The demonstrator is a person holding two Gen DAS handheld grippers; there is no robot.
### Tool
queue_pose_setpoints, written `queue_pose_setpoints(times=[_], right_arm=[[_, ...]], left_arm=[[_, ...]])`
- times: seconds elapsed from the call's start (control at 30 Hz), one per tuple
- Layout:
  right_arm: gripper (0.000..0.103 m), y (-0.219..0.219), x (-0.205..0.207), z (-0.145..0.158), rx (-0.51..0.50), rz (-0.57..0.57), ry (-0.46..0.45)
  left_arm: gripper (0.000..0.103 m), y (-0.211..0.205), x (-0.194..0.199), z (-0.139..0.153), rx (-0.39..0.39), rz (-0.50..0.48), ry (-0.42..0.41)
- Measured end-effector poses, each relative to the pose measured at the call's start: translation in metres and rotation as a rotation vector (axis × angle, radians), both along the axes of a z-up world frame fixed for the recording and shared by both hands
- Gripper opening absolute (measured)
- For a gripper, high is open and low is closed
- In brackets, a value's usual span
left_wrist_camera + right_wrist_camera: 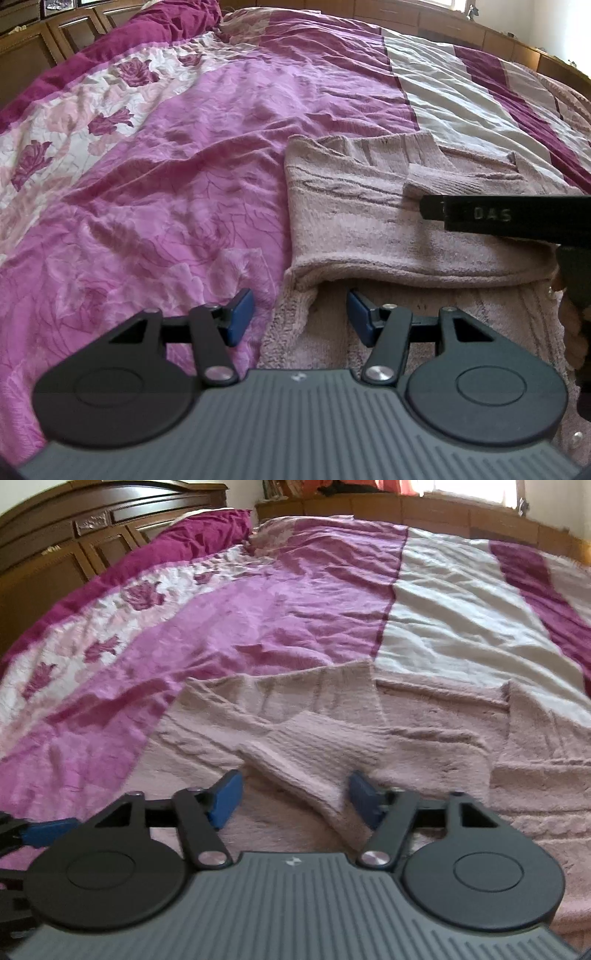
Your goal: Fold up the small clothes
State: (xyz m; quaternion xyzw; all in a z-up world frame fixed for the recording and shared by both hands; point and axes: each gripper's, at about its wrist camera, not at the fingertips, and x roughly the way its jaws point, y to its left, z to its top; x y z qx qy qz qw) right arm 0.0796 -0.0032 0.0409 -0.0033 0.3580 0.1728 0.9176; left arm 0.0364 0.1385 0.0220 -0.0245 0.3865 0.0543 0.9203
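On the bed (184, 184), right of its middle, a pink knitted sweater (351, 229) is laid, partly folded. The left tongs (300, 314) are held half open over its near left edge, nothing gripped. The right tongs (293, 799) are set astride a sleeve cuff (314, 760), pads seemingly not pressing. The knit is judged soft, light and floppy, best taken at cuffs or hems. Its right side is cut off, and the right view is blurred

A bed is covered by a rumpled bedspread (207, 155) in pink, magenta and white bands, with rose prints to the left of the tool. A pale pink knitted sweater (354, 221) is laid directly on it, just ahead of the tool, partly folded over itself.
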Motion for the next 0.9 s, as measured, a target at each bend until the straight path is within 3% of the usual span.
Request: queue_pose_setpoints(times=[0.07, 0.13, 0.17, 0.4, 0.63, 0.77, 0.9], right_arm=[[0.029, -0.001, 0.001, -0.003, -0.036, -0.024, -0.021], [0.011, -0.009, 0.003, -0.002, -0.009, -0.040, -0.022], [0.009, -0.014, 0.003, -0.001, 0.007, -0.051, -0.021], [0.008, -0.052, -0.007, 0.029, 0.106, -0.128, -0.091], [0.008, -0.101, -0.031, 0.055, 0.137, -0.238, -0.182], [0.008, -0.132, -0.048, 0.059, 0.115, -0.315, -0.223], [0.008, -0.162, -0.059, 0.047, 0.131, -0.384, -0.202]], left_arm=[[0.058, 0.000, 0.000, 0.000, 0.000, 0.001, 0.001], [0.058, -0.001, 0.001, -0.001, 0.002, 0.001, 0.002], [0.058, -0.001, 0.000, -0.001, 0.002, 0.001, 0.002], [0.058, -0.001, 0.000, 0.001, 0.002, 0.004, 0.002], [0.058, -0.004, -0.008, 0.013, 0.019, -0.001, -0.042], [0.058, -0.008, -0.009, 0.022, 0.024, -0.014, -0.082], [0.058, -0.015, -0.004, 0.025, 0.036, -0.030, -0.087]])
